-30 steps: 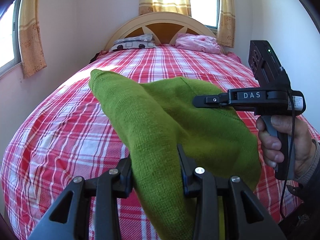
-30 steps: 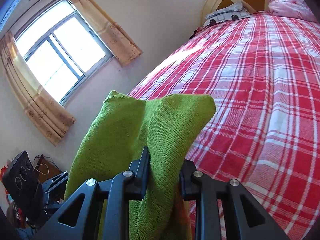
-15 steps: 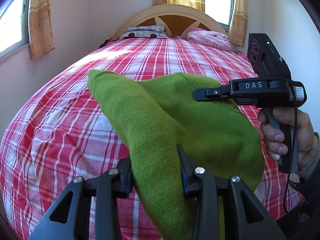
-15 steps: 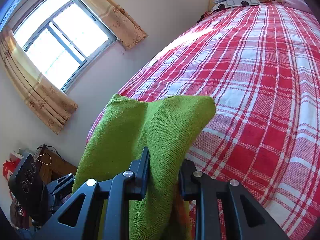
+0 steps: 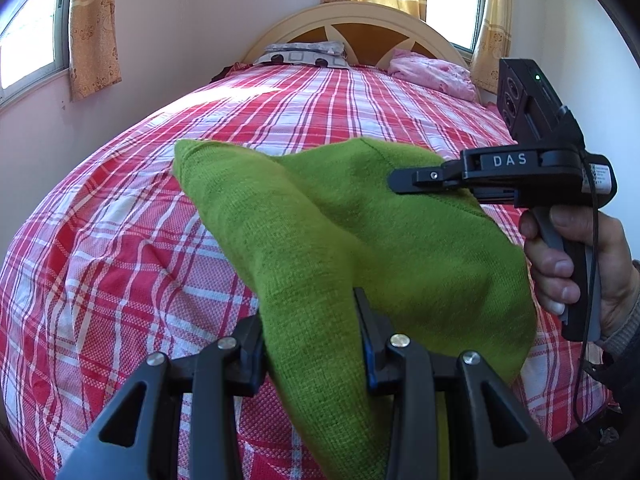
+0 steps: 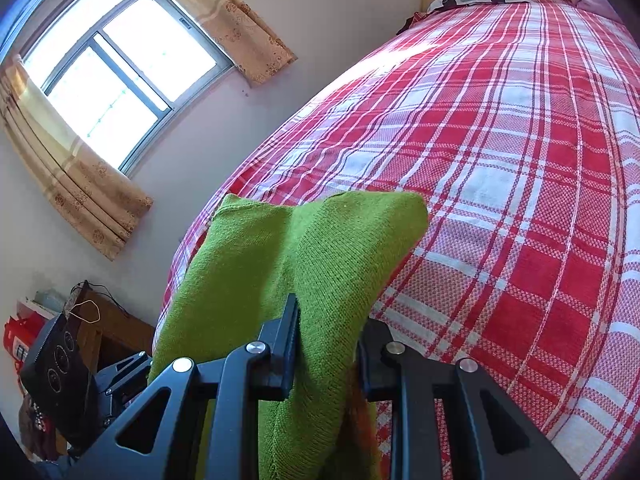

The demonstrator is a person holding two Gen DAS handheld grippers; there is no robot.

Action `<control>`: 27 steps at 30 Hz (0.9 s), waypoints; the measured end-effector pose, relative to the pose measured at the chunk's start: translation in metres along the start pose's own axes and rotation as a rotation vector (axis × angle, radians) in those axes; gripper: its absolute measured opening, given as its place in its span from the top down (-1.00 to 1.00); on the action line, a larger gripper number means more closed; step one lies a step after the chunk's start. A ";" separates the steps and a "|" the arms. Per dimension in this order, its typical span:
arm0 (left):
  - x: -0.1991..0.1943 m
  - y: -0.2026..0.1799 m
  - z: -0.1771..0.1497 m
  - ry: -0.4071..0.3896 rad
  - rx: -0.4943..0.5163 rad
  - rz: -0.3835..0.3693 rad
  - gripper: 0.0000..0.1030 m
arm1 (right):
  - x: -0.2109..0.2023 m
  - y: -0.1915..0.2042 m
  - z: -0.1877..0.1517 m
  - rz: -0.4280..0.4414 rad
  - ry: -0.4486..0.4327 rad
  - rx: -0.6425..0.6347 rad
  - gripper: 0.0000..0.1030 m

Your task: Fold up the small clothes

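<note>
A green knitted garment [image 5: 320, 240] hangs in the air above the bed, held by both grippers. My left gripper [image 5: 312, 336] is shut on one bunched edge of it. My right gripper [image 6: 328, 344] is shut on another edge of the green garment [image 6: 304, 264]. In the left wrist view the right gripper [image 5: 404, 178] shows at the right, its fingers pinching the cloth, with the hand on its handle. In the right wrist view the left gripper's body [image 6: 60, 364] shows at the lower left. The garment's lower part is hidden below both views.
The bed with a red and white plaid cover [image 5: 120, 248] lies under the garment. A patterned pillow [image 5: 304, 50] and pink bedding [image 5: 432, 74] lie by the headboard [image 5: 360, 24]. A wooden side table [image 6: 112, 332] stands by the window wall.
Both grippers have moved forward and lower over the bed with the green garment still held. The bed fills more of both views.
</note>
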State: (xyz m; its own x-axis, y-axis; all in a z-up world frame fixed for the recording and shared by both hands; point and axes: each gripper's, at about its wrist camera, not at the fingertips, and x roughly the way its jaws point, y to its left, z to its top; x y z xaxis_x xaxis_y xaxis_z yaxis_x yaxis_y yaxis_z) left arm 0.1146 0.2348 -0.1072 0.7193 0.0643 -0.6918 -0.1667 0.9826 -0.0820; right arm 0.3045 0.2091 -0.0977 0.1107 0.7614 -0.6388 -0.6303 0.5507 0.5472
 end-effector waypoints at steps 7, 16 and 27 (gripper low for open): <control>0.008 0.004 -0.004 0.016 0.002 -0.012 0.22 | 0.003 -0.003 -0.002 -0.025 0.008 -0.002 0.53; 0.012 0.010 -0.006 0.023 0.003 0.000 -0.14 | 0.012 -0.003 -0.009 -0.100 0.017 -0.054 0.51; -0.031 0.011 0.015 -0.086 0.046 0.068 -0.78 | -0.013 0.013 -0.017 -0.163 -0.058 -0.129 0.38</control>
State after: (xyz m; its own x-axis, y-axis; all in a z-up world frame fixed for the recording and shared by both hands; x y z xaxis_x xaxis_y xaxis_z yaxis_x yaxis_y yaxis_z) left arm 0.1003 0.2459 -0.0756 0.7629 0.1443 -0.6302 -0.1876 0.9823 -0.0022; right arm 0.2823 0.2004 -0.0913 0.2613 0.6863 -0.6787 -0.6930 0.6229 0.3631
